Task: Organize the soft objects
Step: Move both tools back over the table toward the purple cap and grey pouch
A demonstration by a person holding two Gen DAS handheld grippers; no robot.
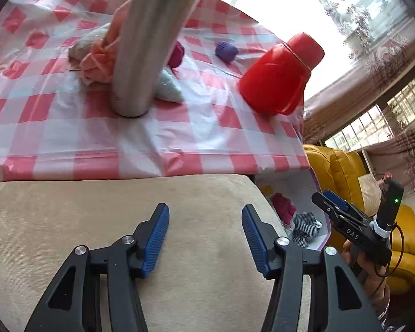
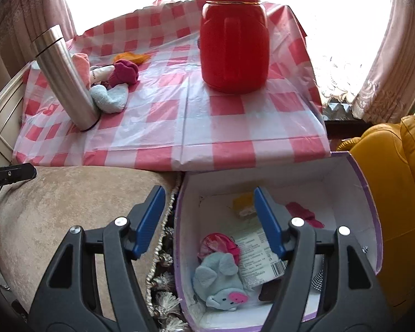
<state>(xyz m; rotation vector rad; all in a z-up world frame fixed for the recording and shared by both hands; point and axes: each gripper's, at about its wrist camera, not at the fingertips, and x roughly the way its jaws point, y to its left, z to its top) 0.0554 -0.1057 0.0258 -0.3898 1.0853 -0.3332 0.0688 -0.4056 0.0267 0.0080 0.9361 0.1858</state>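
Box [image 2: 369, 193]: your right gripper [image 2: 209, 221] is hovering wide above it, empty.
Cushion [image 1: 96, 221]: your left gripper [image 1: 204, 238] is hanging wide over it, gripping nothing.

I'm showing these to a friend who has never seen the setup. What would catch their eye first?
Probably the big red jug standing on the checked tablecloth, with the tall steel flask to its left beside a heap of soft cloths. Next, the open box below the table edge, where a grey toy elephant lies among other soft things. Both grippers, left and right, are open and empty.
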